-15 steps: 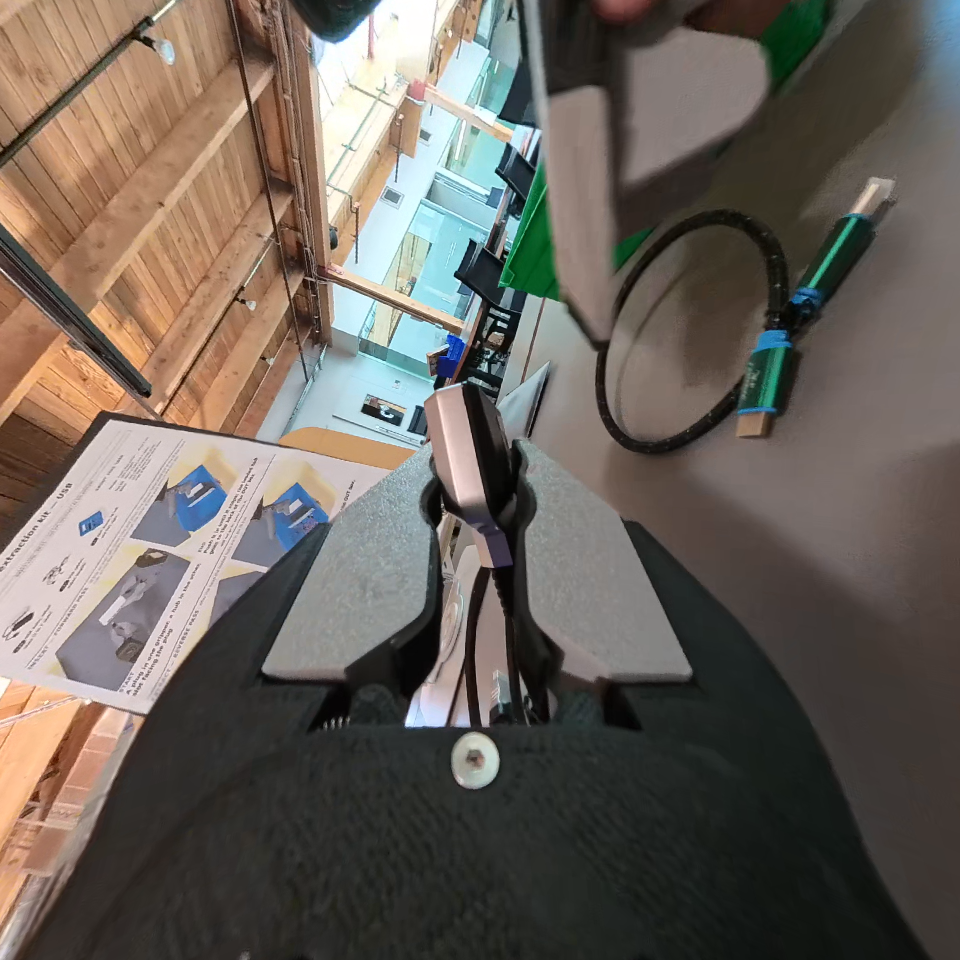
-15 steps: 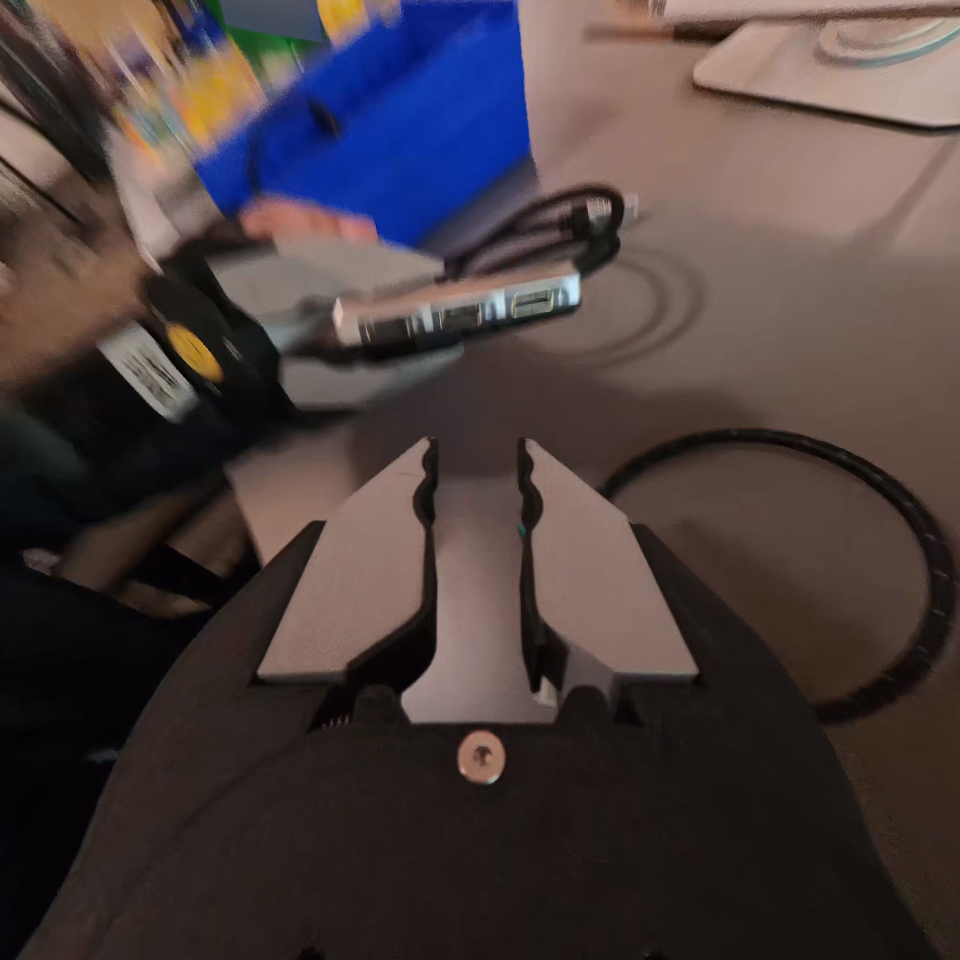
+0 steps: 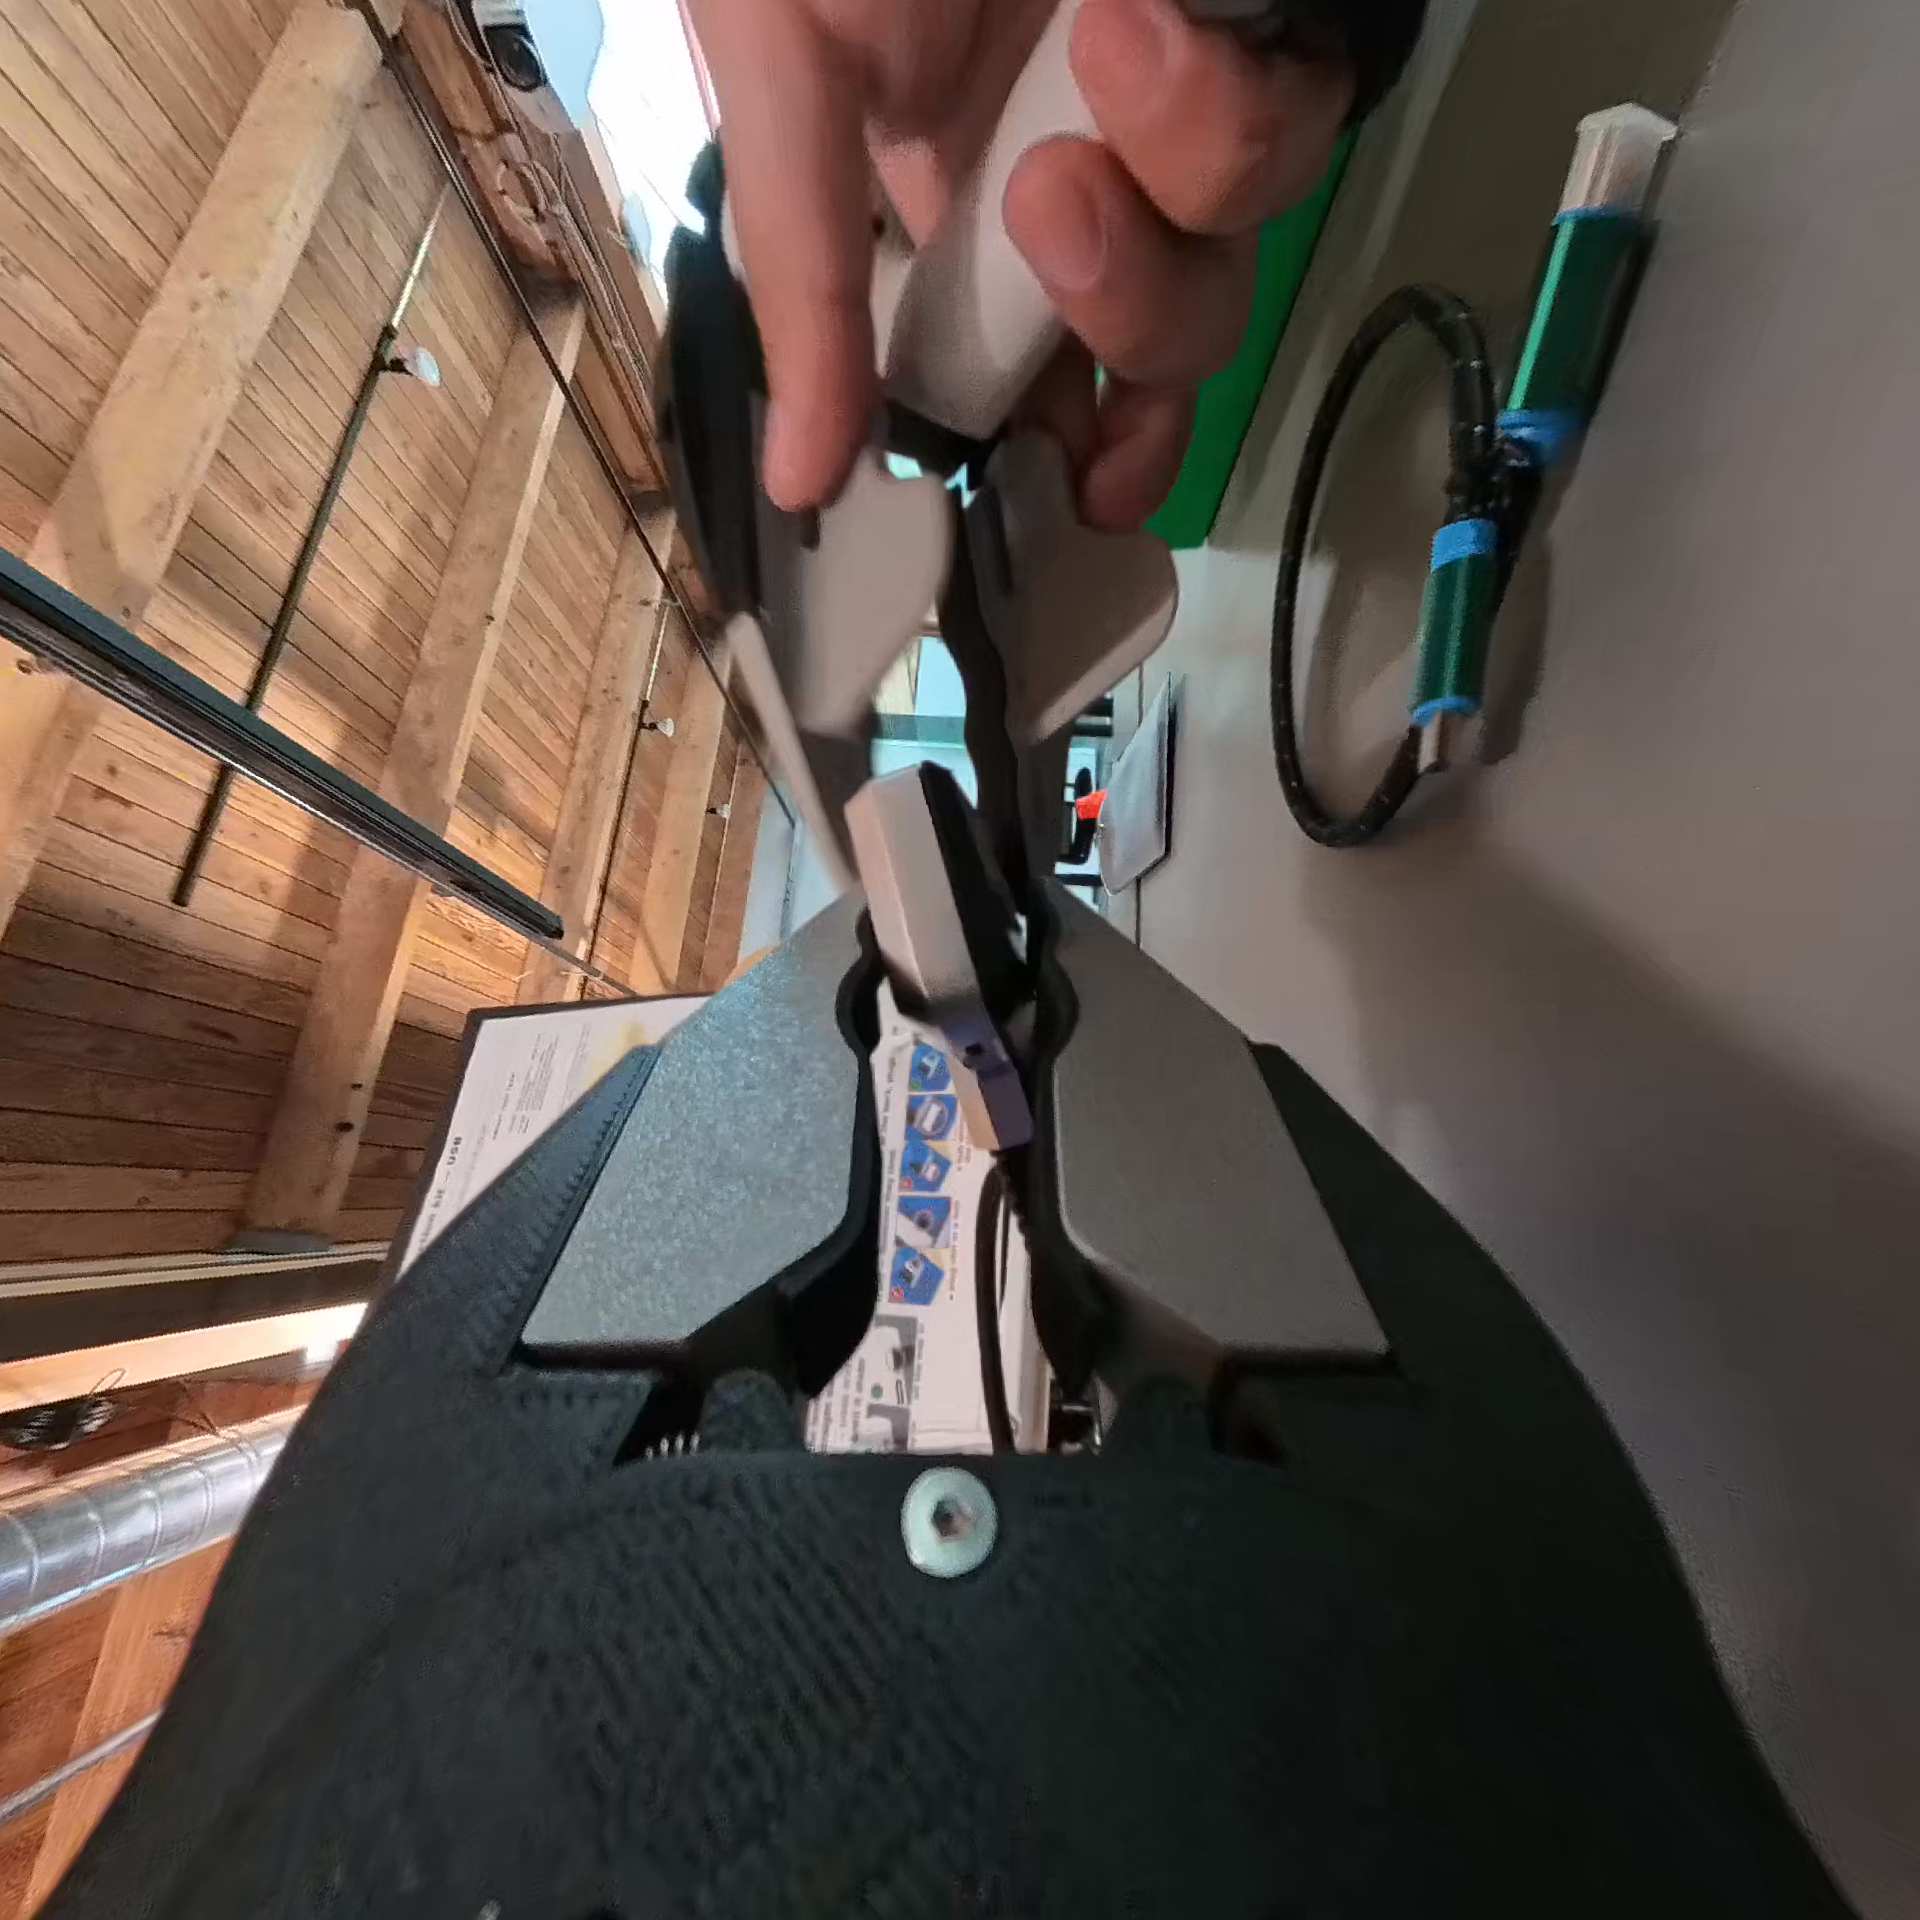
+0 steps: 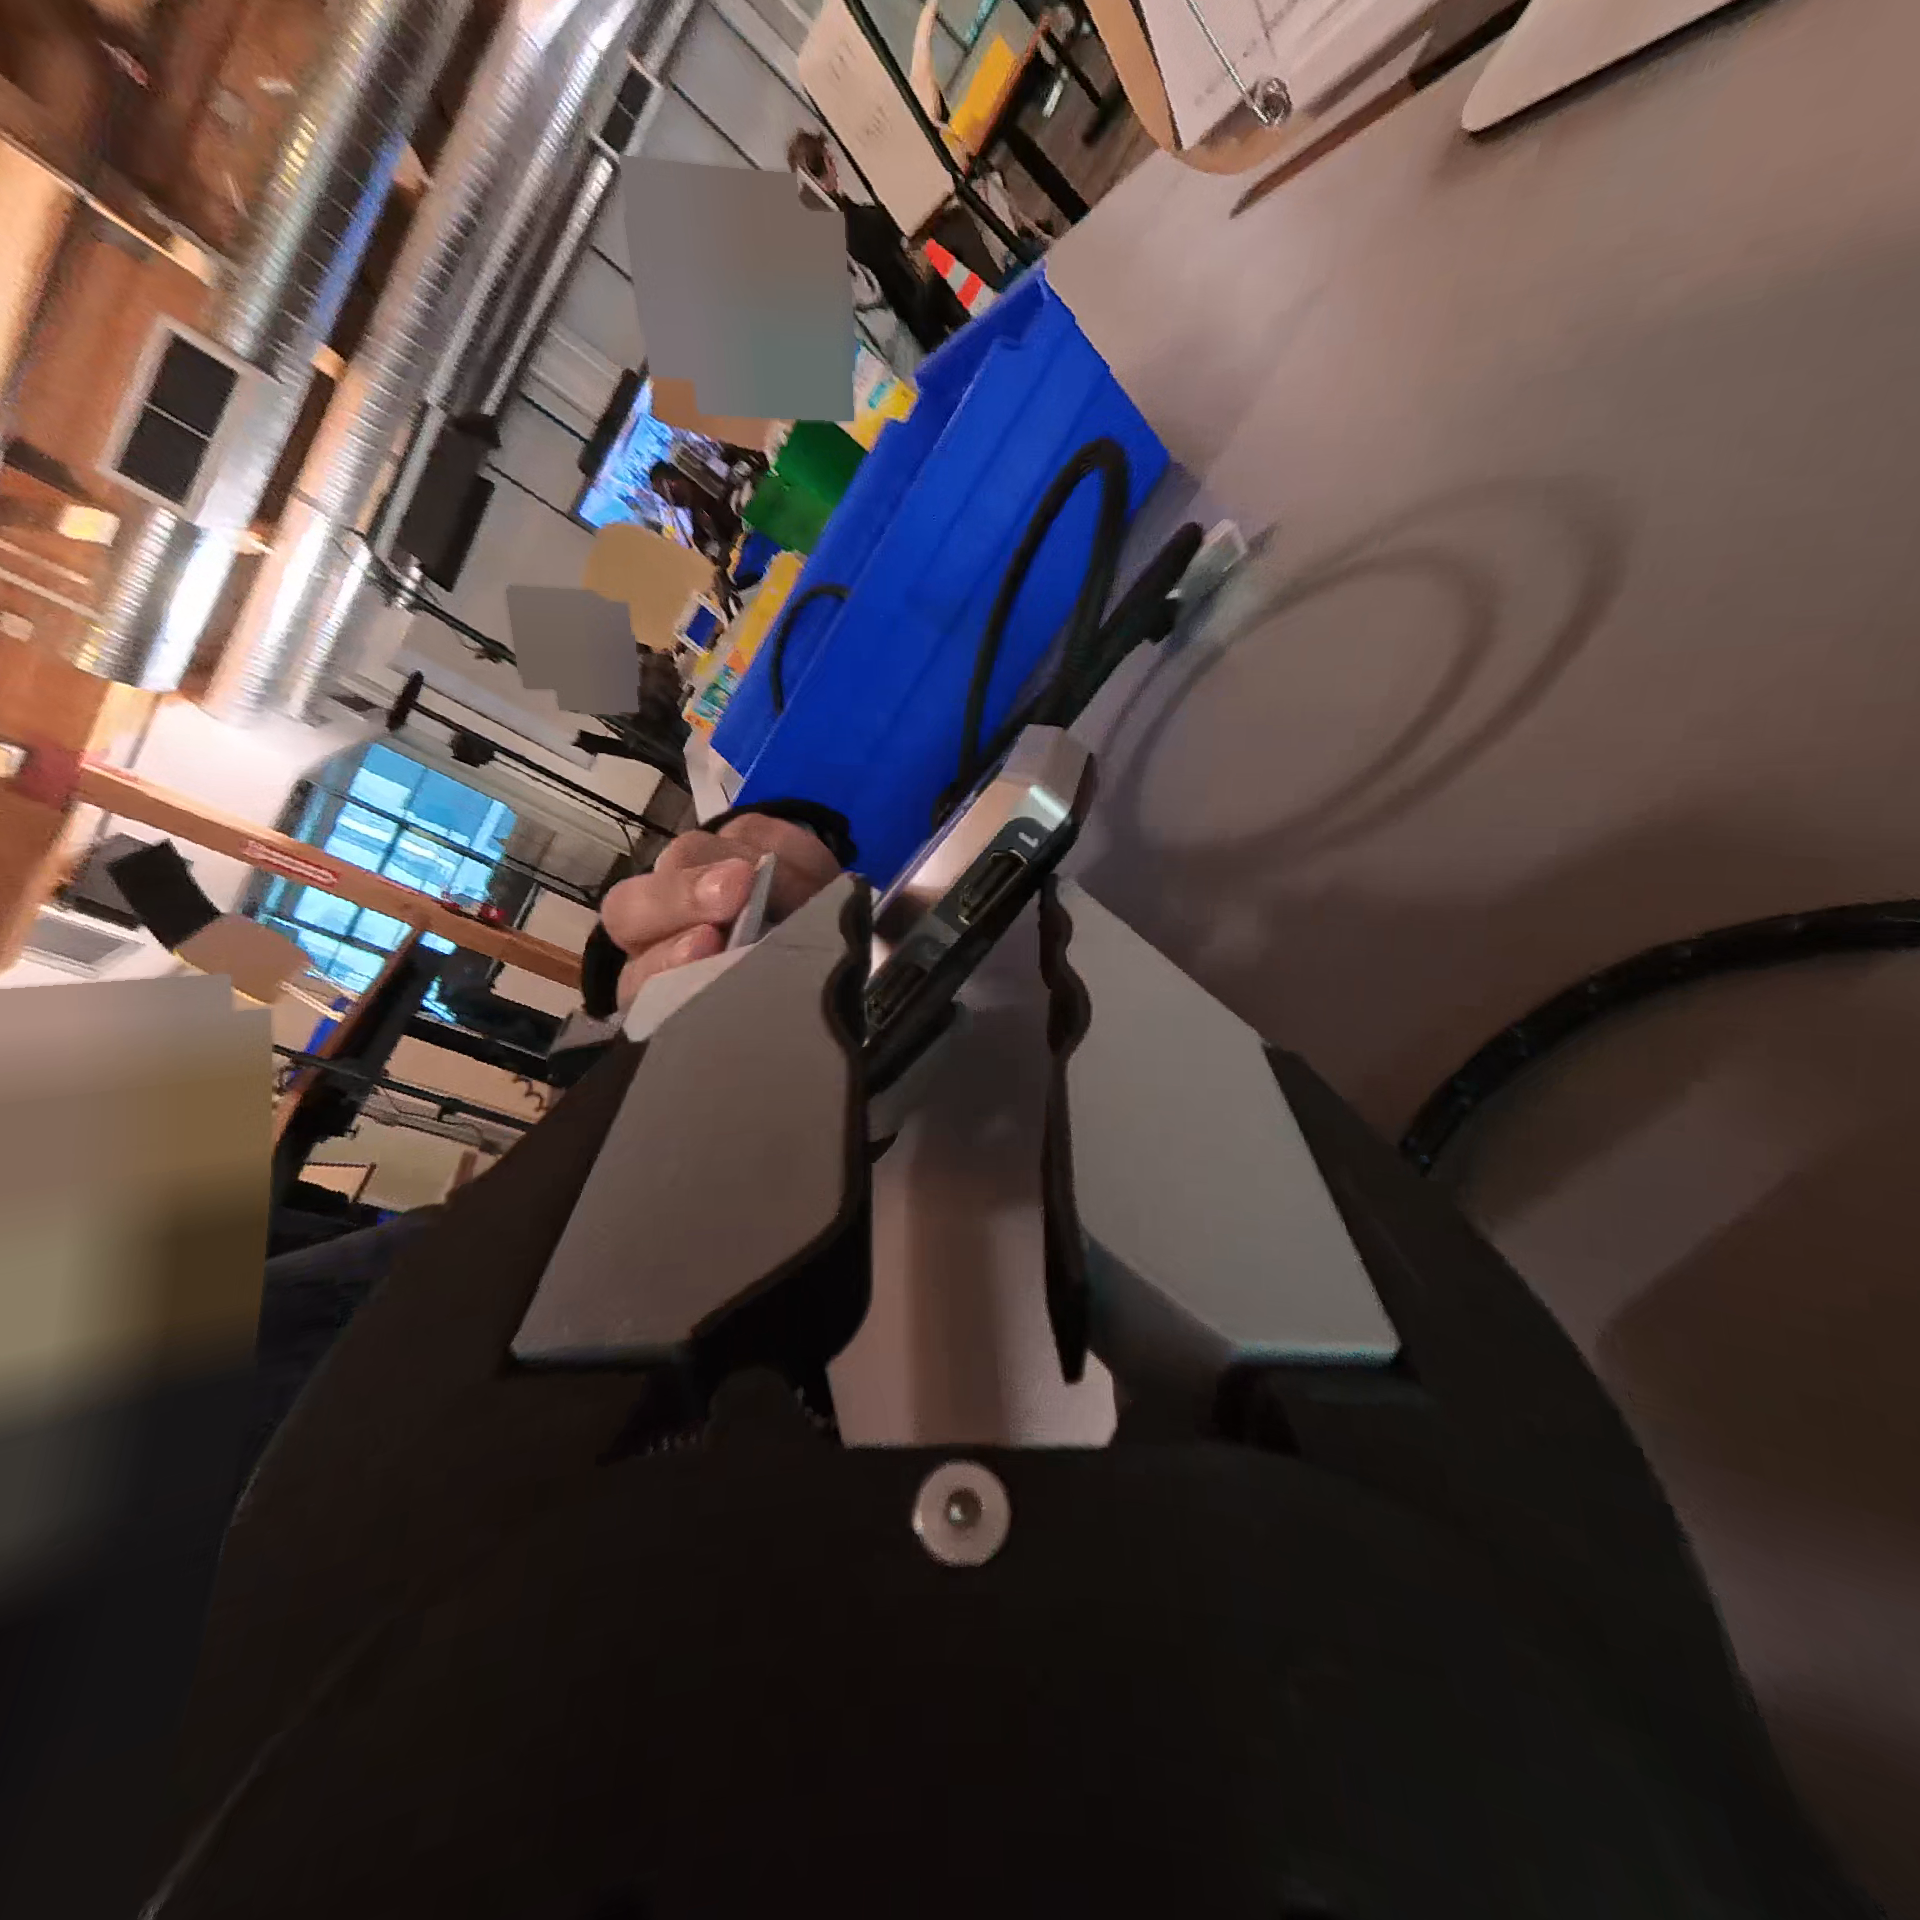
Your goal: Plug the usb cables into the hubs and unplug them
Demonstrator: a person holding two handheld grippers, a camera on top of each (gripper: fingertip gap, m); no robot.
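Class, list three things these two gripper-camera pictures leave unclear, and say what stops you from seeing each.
1. Right wrist view: the braided cable runs off the right edge.
2. Left wrist view: the instruction sheet is mostly covered by the left hand-held gripper.
3. Left wrist view: the right hand-held gripper is motion-blurred, partly behind a hand.

Grey tabletop (image 3: 1558,1039). Lying on it: 1 coiled black braided cable (image 3: 1309,665) with 2 green plugs (image 3: 1460,634), 1 blue bin (image 4: 935,644), 1 printed sheet (image 3: 520,1101) at its edge.
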